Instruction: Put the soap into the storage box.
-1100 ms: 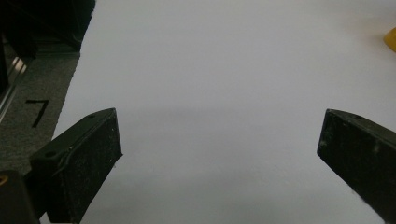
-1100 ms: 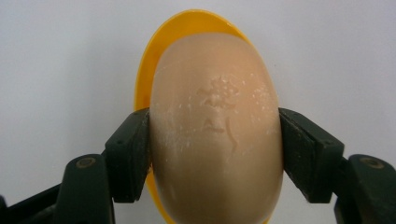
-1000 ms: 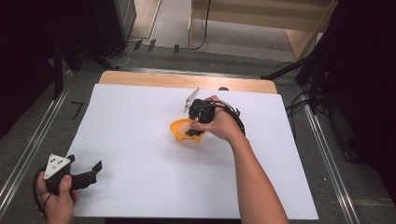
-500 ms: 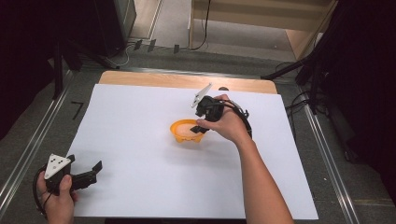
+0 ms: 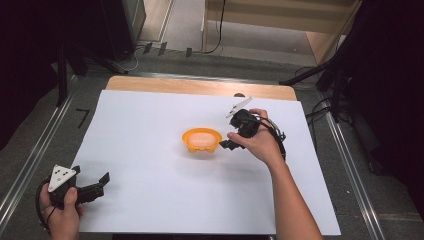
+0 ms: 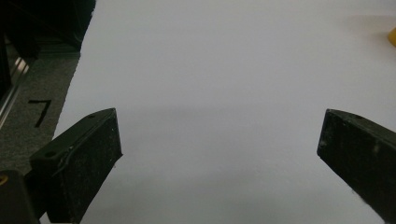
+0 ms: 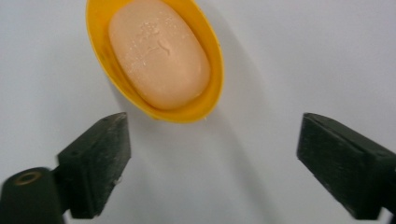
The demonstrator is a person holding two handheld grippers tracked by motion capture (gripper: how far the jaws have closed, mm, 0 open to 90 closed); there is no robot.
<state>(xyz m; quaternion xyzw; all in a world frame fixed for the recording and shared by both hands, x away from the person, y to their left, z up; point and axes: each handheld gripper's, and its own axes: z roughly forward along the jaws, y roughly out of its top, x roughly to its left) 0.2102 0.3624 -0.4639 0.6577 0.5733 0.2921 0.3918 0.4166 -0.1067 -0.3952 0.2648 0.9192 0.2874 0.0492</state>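
The white sheet (image 5: 150,125) is bare across its left, near and far parts, so a gripper can pass freely there. The one obstacle on it is the yellow dish (image 5: 201,140) with soap (image 7: 159,53) near the middle. The right gripper (image 5: 231,141) sits just right of the dish, jaws wide apart with nothing between. The left gripper (image 5: 97,184), also spread, lies well apart at the near-left corner.

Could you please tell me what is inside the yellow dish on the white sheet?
A pale peach oval soap bar lies inside the yellow dish, covering most of its floor. Whatever lies beneath the bar is hidden.
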